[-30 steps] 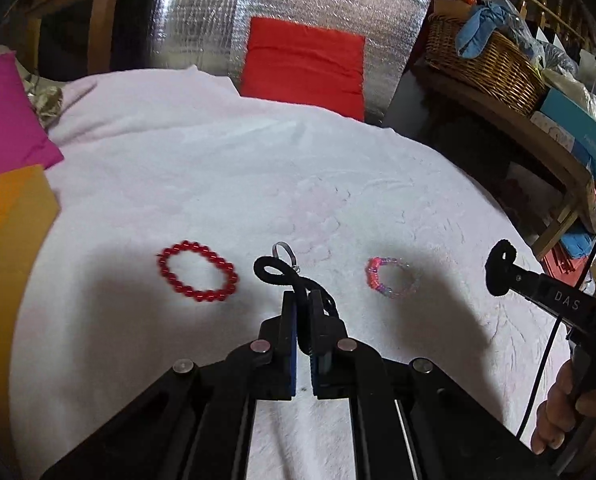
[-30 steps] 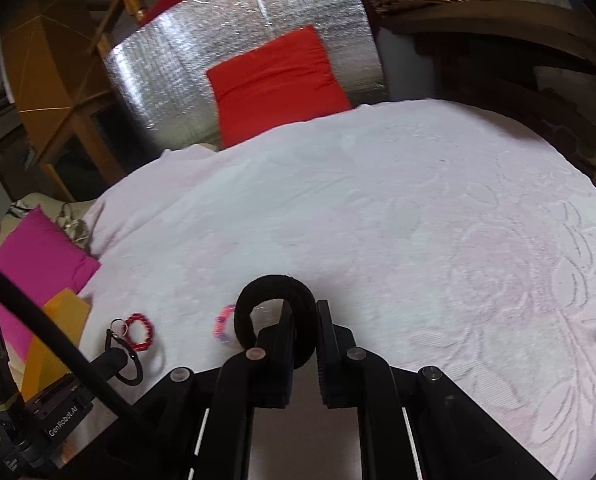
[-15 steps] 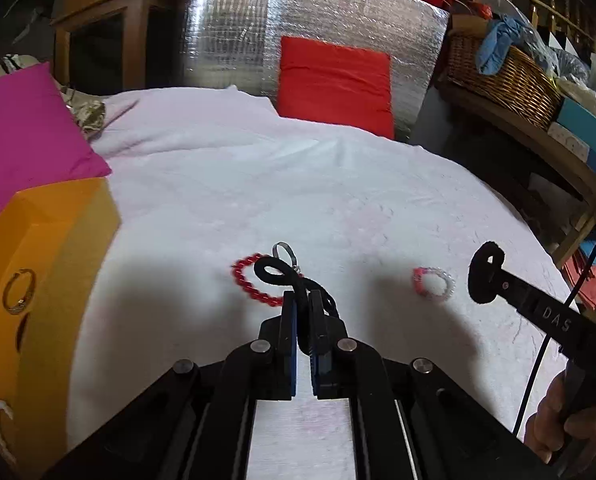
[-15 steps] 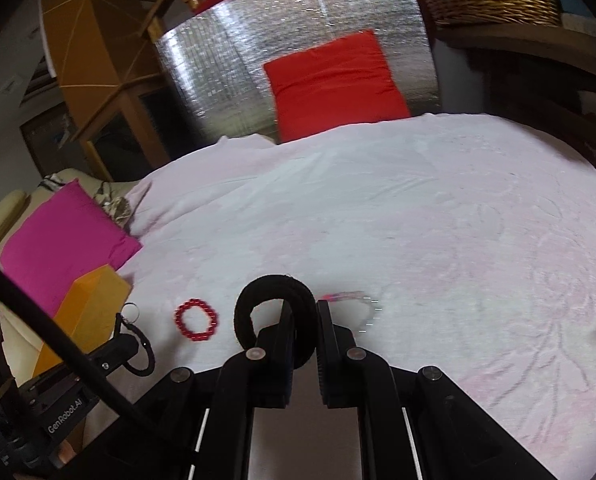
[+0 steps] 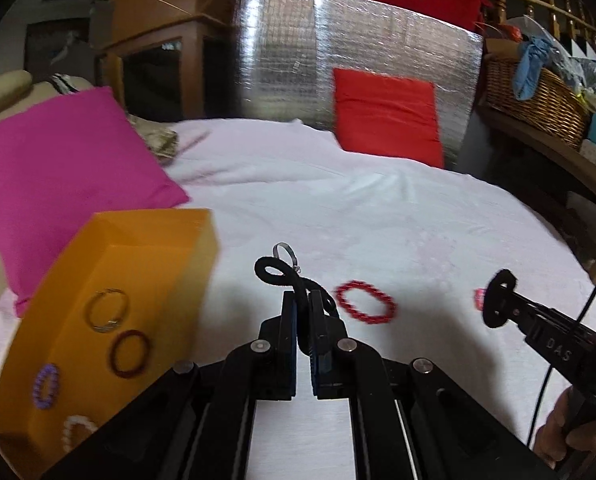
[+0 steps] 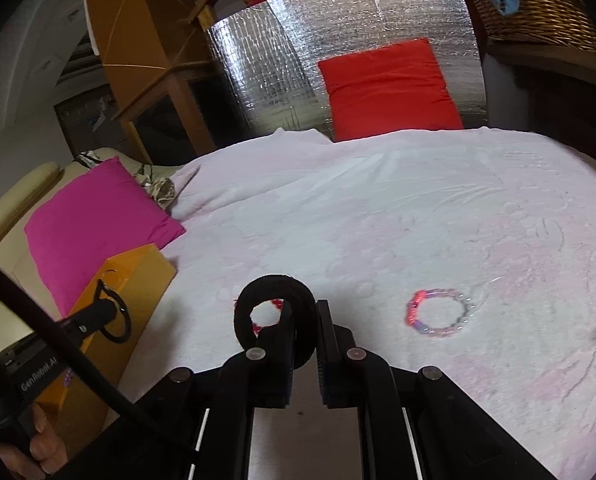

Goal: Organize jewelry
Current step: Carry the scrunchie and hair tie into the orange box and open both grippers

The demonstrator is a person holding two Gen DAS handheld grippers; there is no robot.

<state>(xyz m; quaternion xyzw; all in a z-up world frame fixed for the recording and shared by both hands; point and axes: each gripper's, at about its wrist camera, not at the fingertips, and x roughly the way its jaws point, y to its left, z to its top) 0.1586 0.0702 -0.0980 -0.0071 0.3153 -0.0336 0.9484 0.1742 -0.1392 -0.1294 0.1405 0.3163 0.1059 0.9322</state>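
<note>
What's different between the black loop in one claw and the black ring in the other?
The thin black cord loop in the left claw is slim, twisted into a figure-eight and carries a small metal ring. The thick black hair band in the right claw is fat, fuzzy and holds one plain round hoop, with nothing attached. Both are black, pinched at one side between shut claws and held above the white cloth.

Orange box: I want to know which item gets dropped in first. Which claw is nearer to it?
Left. The left claw hangs just beside the orange box; the right claw is farther off, beyond the red bead bracelet.
</note>
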